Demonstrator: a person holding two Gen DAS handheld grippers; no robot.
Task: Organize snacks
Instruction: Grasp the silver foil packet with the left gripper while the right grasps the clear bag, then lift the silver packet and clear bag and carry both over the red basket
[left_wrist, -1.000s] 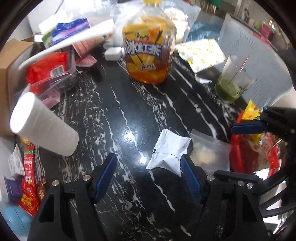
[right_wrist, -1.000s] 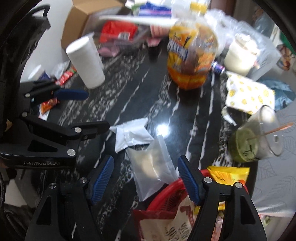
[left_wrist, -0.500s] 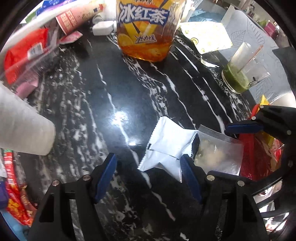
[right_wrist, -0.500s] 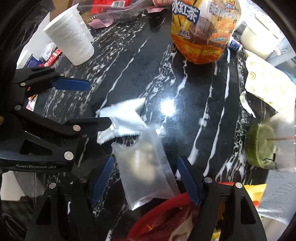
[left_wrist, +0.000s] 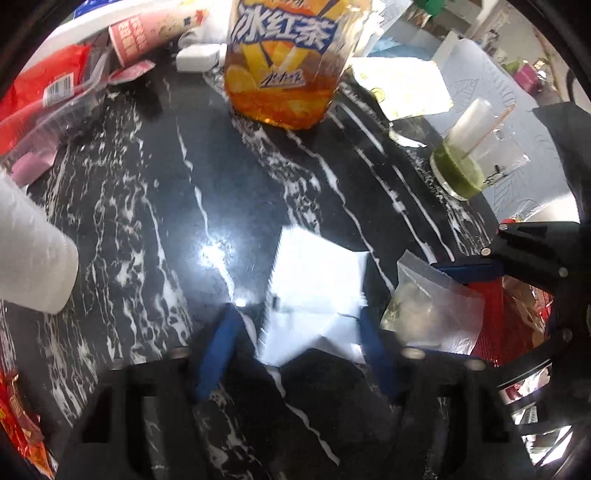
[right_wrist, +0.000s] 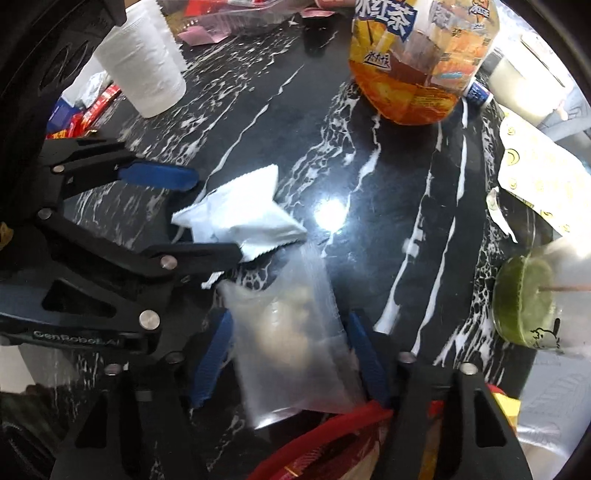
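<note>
Bright overhead glare on the glossy tabletop (left_wrist: 258, 206); fisheye edges dark, blurred.

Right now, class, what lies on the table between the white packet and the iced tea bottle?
Nothing: in both views, bare black marble separates the white packet from the bottle.

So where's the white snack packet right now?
The white packet lies on the black marble table between the left gripper's fingers, beside the clear bag.
</note>
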